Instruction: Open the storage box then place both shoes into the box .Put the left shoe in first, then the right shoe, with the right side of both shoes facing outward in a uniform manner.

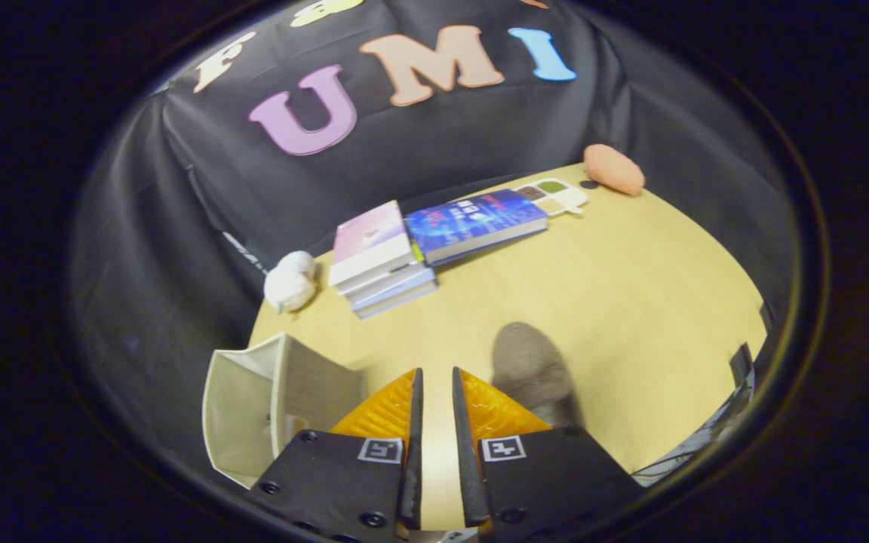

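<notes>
the gripper [434, 377], its fingers nearly closed on nothing, hung above the tabletop [631, 302] beside the storage box [253, 407], whose lid looked open, with a grey shoe [529, 369] apparently not yet boxed.

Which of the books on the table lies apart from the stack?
The blue book: it lies flat alone, between the stack and the paint palette. The gripper fingers are nearly closed, holding nothing.

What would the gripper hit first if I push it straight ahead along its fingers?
Probably bare table. The gripper, fingers nearly closed on nothing, points between the box and the grey shoe. Farther along that line lies the book stack, though depth is hard to judge.
</notes>
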Tool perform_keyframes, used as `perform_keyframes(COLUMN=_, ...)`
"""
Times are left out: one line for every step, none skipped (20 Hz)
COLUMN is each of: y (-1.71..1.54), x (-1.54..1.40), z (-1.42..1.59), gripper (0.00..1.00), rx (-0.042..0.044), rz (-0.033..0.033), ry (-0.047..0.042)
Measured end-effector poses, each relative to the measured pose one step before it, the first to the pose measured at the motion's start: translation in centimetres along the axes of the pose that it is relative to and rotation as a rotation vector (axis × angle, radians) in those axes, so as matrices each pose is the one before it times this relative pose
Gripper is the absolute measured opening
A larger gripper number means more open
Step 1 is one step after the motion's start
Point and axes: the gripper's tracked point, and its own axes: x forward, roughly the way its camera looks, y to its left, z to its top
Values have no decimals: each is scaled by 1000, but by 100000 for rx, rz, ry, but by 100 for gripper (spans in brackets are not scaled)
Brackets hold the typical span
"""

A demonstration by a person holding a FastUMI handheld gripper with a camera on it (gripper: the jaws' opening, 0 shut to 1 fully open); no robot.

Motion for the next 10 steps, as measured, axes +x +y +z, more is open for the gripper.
perform_keyframes(y=-1504, x=208, z=-71, gripper=24, rx=546, rz=-2169, ry=507)
perform_keyframes(y=-1369, x=244, z=-142, gripper=24, rx=429, rz=-2053, ry=639)
perform_keyframes(y=-1141, x=202, z=-188, gripper=24, rx=150, rz=-1512, ry=770)
perform_keyframes(y=-1011, x=262, z=-329, gripper=24, rx=125, rz=-1569, ry=709)
perform_keyframes(y=-931, x=209, z=-415, gripper=24, rx=302, rz=-1327, ry=1121)
perform_keyframes(y=-662, x=304, z=-482, gripper=24, rx=634, rz=-827, ry=1062)
perform_keyframes(y=-608, x=313, z=-415, gripper=24, rx=376, rz=-1081, ry=1175)
perform_keyframes(y=-609, x=430, z=-547, gripper=24, rx=-227, rz=-994, ry=1563)
perform_keyframes(y=-658, x=427, z=-565, gripper=24, rx=-723, rz=-1550, ry=1685)
perform_keyframes(y=-520, x=422, z=-698, gripper=24, rx=-978, rz=-1368, ry=1954)
